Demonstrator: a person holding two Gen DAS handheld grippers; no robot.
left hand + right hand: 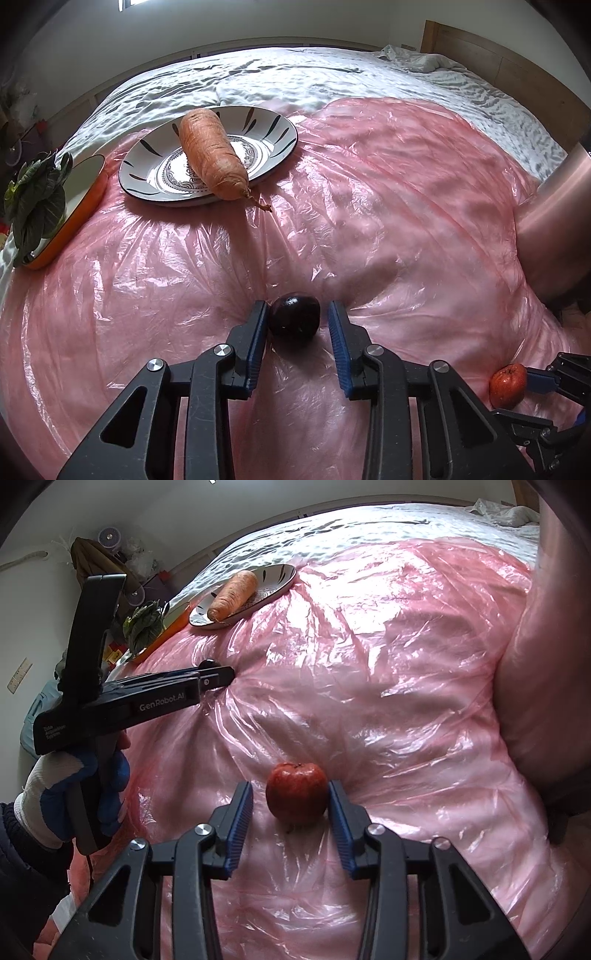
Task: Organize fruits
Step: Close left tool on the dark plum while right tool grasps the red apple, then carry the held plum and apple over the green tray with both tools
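Closing in on both fruits, pickup step, neither lifted yet.
Left gripper (297,319) is straddling the dark plum (294,319), left pad touching, right pad apart; right gripper (291,799) is bracketing the red apple (297,793), right pad touching, left pad apart. Both fruits are sitting on the pink plastic sheet (388,192); next I'm needing full closure, then lifting.

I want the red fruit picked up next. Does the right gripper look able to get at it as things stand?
Probably yes: the red fruit sits on the pink plastic sheet between the right gripper's open jaws, with nothing blocking it.
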